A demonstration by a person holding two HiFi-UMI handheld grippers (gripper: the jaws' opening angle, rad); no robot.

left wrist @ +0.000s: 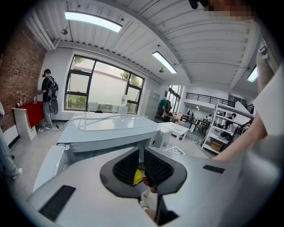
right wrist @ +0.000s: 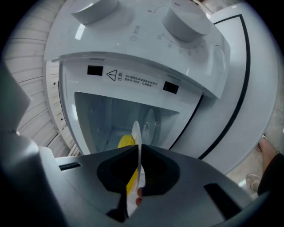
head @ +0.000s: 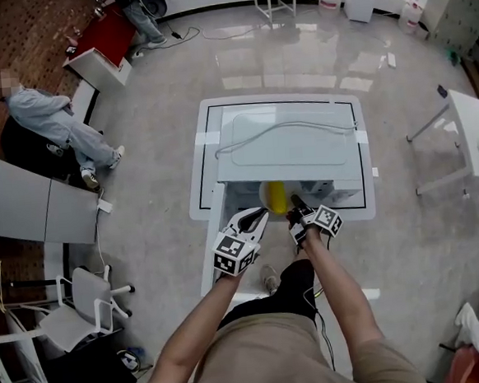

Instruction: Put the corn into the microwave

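Note:
A white microwave (head: 289,145) stands on a white table (head: 203,148), its door (head: 214,230) swung out to the left. My right gripper (head: 295,211) is shut on the rim of a white plate (right wrist: 136,133), seen edge-on. Yellow corn (head: 274,196) lies on that plate, just in front of the open cavity (right wrist: 115,115). In the right gripper view the corn (right wrist: 125,142) shows left of the plate's edge. My left gripper (head: 258,218) hangs close beside the plate on the left, its jaws together with nothing in them. Through the slit between its pads a bit of the corn (left wrist: 138,176) shows.
A grey cable (head: 284,129) lies on the microwave's top. The microwave's two knobs (right wrist: 184,20) sit above the cavity. A person (head: 52,119) sits at the far left, a white chair (head: 75,311) stands near left, and another white table (head: 474,127) stands at the right.

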